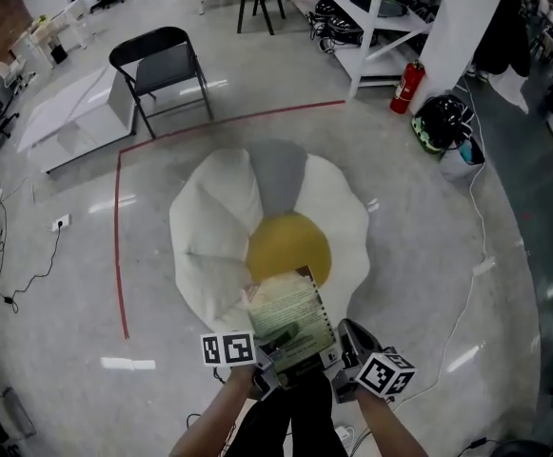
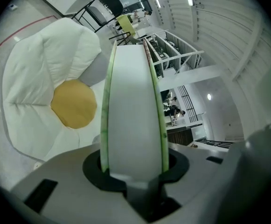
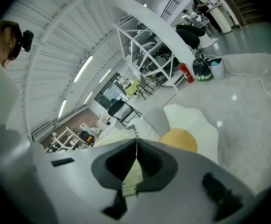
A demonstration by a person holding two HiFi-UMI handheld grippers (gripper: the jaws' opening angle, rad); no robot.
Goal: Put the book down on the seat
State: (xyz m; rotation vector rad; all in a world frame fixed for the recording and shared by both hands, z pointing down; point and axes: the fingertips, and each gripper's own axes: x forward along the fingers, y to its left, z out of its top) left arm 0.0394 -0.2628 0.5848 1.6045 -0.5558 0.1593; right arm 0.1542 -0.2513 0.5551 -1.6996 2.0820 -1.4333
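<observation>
A fried-egg-shaped seat cushion point(image 1: 214, 227), white with a yellow centre, lies on the floor. The book point(image 1: 291, 316), spiral-bound with a greenish cover, hangs over the cushion's near edge with both grippers on it. My left gripper point(image 1: 274, 369) is shut on the book's near left corner. In the left gripper view the thick white page block point(image 2: 133, 106) fills the gap between the jaws point(image 2: 134, 171), and the cushion point(image 2: 32, 78) lies beyond. My right gripper point(image 1: 338, 360) is shut on a thin edge of the book point(image 3: 134, 171), with the jaws point(image 3: 136, 164) almost together and the cushion point(image 3: 193, 125) ahead.
A black folding chair point(image 1: 162, 65) and a low white platform point(image 1: 76, 112) stand beyond the cushion at the left. Red tape point(image 1: 119, 236) marks the floor. A white shelf point(image 1: 371, 17), a fire extinguisher point(image 1: 407, 86), a dark bag point(image 1: 443, 122) and a cable point(image 1: 466, 303) are at the right.
</observation>
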